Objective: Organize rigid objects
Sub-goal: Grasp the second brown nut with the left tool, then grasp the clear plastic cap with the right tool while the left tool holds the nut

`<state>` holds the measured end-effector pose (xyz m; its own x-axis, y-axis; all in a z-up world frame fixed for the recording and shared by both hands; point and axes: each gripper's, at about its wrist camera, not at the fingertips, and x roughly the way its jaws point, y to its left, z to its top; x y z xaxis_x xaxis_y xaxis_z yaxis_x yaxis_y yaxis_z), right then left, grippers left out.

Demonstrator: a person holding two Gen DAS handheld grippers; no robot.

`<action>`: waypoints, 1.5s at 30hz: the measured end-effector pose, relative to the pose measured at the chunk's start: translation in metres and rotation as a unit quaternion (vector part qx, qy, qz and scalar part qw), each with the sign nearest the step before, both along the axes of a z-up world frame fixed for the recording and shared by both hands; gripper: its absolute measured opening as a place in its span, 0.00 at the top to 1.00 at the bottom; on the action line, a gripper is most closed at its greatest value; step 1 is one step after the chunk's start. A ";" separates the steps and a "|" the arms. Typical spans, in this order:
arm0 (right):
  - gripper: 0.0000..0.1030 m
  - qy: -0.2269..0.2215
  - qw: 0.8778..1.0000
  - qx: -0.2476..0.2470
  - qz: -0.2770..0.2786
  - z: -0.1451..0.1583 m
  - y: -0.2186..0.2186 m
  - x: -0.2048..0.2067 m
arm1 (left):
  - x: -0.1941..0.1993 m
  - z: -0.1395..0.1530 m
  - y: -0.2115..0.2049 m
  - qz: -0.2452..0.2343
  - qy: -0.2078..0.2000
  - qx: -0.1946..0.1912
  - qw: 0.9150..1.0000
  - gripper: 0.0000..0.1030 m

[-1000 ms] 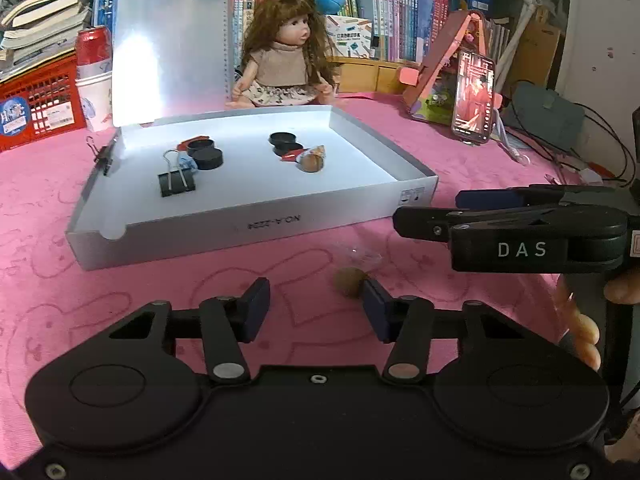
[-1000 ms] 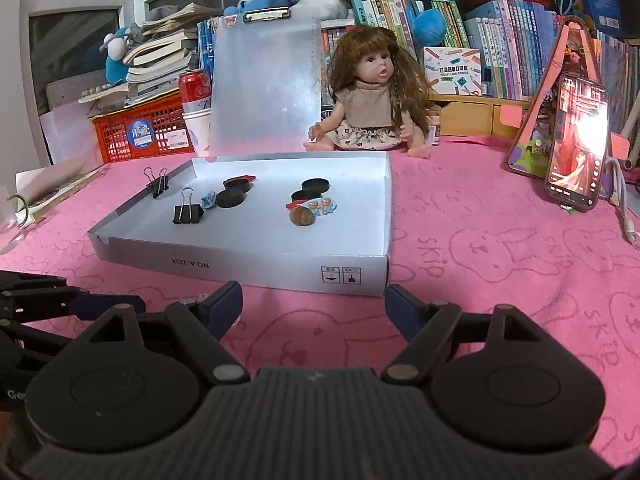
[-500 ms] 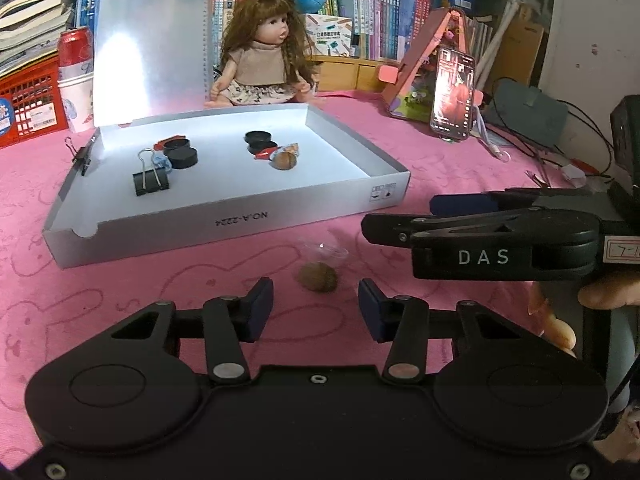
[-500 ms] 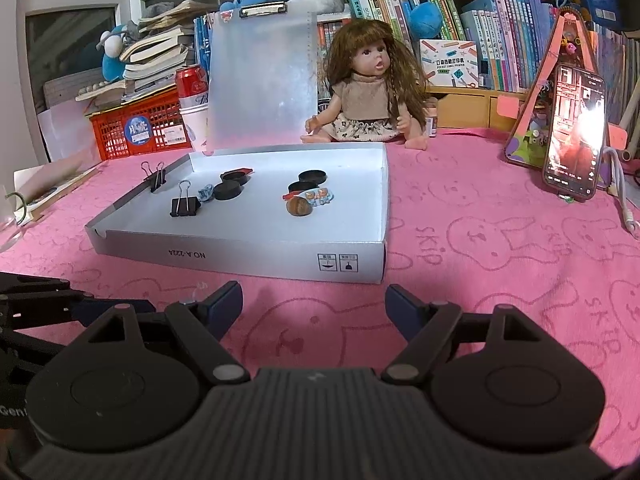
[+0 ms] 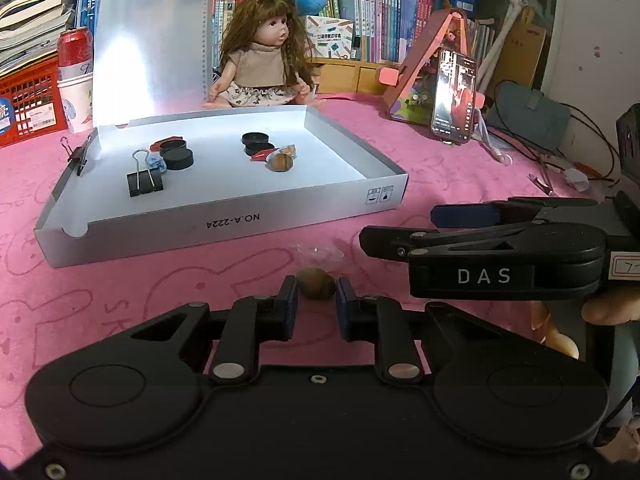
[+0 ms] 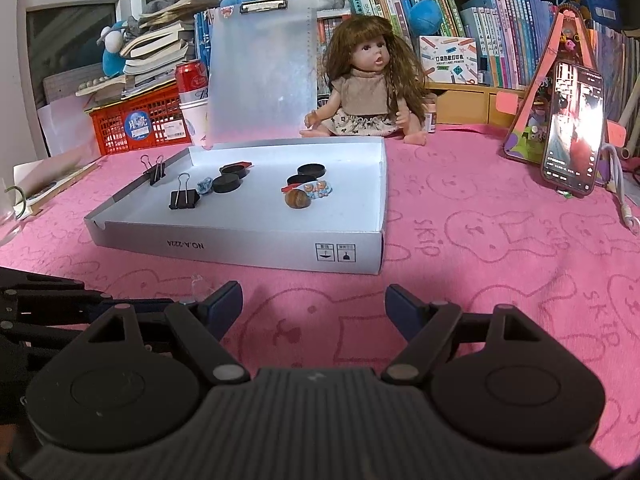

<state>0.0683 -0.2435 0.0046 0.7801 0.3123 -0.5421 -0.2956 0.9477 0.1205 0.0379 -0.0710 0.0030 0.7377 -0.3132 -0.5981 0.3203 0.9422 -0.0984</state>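
Note:
A small brown nut-like ball (image 5: 316,283) lies on the pink cloth in front of the grey tray (image 5: 224,224). My left gripper (image 5: 317,289) has its two pads on either side of the ball, narrowed close around it. A clear wrapper (image 5: 316,251) lies just beyond it. The tray holds black binder clips (image 5: 145,182), black round caps (image 5: 178,159) and a second brown ball (image 5: 280,163). My right gripper (image 6: 314,306) is open and empty above the cloth, in front of the tray's (image 6: 240,246) right corner; it also shows at the right of the left wrist view (image 5: 480,236).
A doll (image 5: 264,64) sits behind the tray beside an upright clipboard (image 5: 148,44). A phone (image 5: 454,96) leans on a pink stand at the right. A red basket (image 5: 28,104), a can and cups stand at the back left. Books fill the back.
My left gripper has moved forward onto the brown ball and its pads have closed in around it. The right gripper has stayed open and shifted only slightly.

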 end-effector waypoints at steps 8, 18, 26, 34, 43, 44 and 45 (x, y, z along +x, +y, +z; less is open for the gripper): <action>0.16 0.001 1.000 0.005 0.008 -0.001 0.001 -0.004 | -0.001 0.002 0.009 0.015 0.005 -0.001 1.000 0.94; 0.18 0.001 0.999 0.011 0.046 -0.001 0.018 -0.005 | -0.001 0.003 0.022 0.047 -0.003 0.004 0.999 0.93; 0.35 -0.002 0.996 -0.003 0.088 -0.002 0.039 -0.004 | -0.001 0.004 0.035 0.070 -0.008 0.008 0.997 0.92; 0.67 -0.004 0.995 -0.007 0.099 -0.002 0.047 -0.003 | -0.003 0.008 0.037 0.069 -0.013 0.000 0.998 0.90; 0.67 -0.031 0.996 -0.030 0.083 0.005 0.039 -0.014 | -0.004 0.011 0.021 0.053 -0.023 0.000 0.998 0.83; 0.67 -0.031 0.996 -0.030 0.079 0.005 0.037 -0.014 | -0.002 0.011 0.019 0.050 -0.022 -0.001 0.998 0.82; 0.67 -0.031 0.996 -0.030 0.074 0.005 0.034 -0.014 | -0.001 0.010 0.016 0.049 -0.021 0.001 0.999 0.81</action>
<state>0.0547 -0.2091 0.0095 0.7600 0.3950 -0.5161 -0.4379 0.8980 0.0425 0.0369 -0.0547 0.0132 0.7897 -0.2371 -0.5659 0.2298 0.9695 -0.0854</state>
